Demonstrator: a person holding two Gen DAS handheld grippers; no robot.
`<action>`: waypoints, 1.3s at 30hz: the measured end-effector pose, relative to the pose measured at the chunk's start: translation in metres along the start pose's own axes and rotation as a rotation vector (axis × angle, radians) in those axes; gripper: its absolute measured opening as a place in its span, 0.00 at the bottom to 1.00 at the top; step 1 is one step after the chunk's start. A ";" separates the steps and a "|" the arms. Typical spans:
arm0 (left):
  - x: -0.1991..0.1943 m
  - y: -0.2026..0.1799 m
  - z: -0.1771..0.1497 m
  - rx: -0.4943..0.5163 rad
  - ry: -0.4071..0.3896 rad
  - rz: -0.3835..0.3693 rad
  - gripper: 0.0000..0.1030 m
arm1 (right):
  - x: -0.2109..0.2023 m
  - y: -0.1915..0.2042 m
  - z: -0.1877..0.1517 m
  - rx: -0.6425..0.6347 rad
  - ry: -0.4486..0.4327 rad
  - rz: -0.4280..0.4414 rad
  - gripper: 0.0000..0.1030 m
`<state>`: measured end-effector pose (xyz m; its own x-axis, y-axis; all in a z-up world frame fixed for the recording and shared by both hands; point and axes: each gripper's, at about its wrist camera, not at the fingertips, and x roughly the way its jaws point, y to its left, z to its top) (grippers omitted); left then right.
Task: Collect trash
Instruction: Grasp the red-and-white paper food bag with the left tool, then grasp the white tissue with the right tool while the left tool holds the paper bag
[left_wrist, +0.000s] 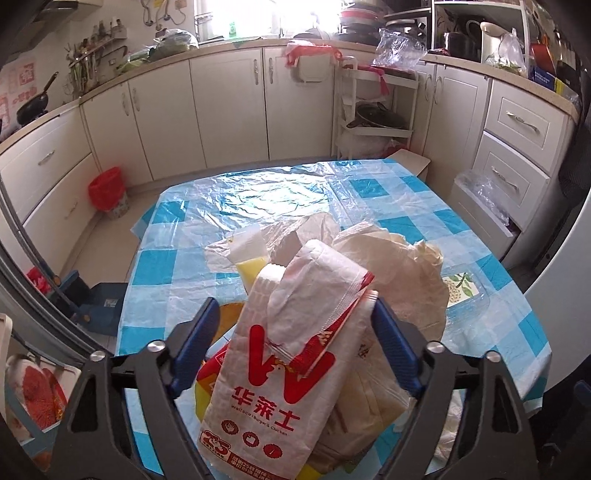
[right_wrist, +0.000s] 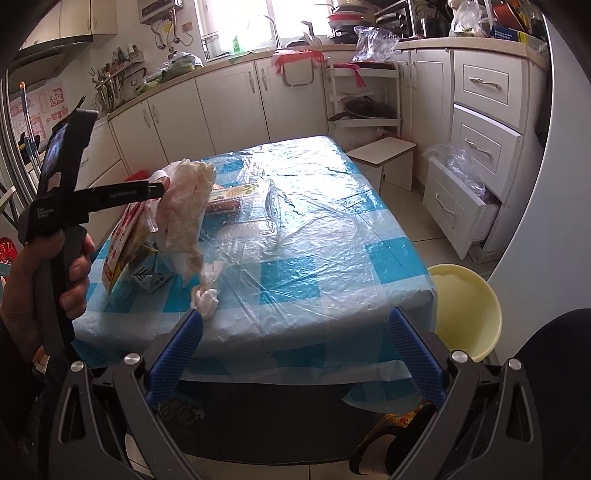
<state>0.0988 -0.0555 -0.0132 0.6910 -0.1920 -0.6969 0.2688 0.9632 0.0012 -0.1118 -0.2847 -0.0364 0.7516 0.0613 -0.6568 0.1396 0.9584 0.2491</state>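
Note:
My left gripper (left_wrist: 293, 314) is shut on a bundle of trash: a white Wallace burger paper bag (left_wrist: 273, 376) with red print, crumpled cream wrappers (left_wrist: 399, 269) and a yellow carton behind it. The right wrist view shows the same bundle (right_wrist: 184, 206) hanging from the left gripper (right_wrist: 159, 190), lifted above the table's left edge. A crumpled white tissue (right_wrist: 207, 295) lies on the blue-and-white checked table (right_wrist: 325, 258) near its front edge. My right gripper (right_wrist: 295, 321) is open and empty, just in front of that edge, with the tissue beside its left finger.
A flat snack packet (right_wrist: 232, 197) lies mid-table under clear plastic film. A red-lined bin (left_wrist: 107, 192) stands on the floor by the left cabinets. A yellow stool (right_wrist: 467, 310) is at the table's right corner, and an open drawer (right_wrist: 458, 199) lies beyond.

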 end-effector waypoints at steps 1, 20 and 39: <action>-0.001 0.001 0.001 -0.004 -0.003 -0.011 0.58 | 0.001 -0.001 0.000 0.004 0.004 0.002 0.94; -0.023 0.053 0.010 -0.146 -0.084 -0.069 0.00 | 0.008 0.005 0.000 -0.020 0.010 0.009 0.94; -0.111 0.087 0.017 -0.261 -0.277 -0.117 0.00 | 0.040 0.051 0.015 -0.176 0.076 0.148 0.69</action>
<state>0.0568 0.0461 0.0769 0.8303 -0.3122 -0.4617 0.2015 0.9405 -0.2735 -0.0650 -0.2375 -0.0394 0.7039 0.2192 -0.6756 -0.0881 0.9708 0.2232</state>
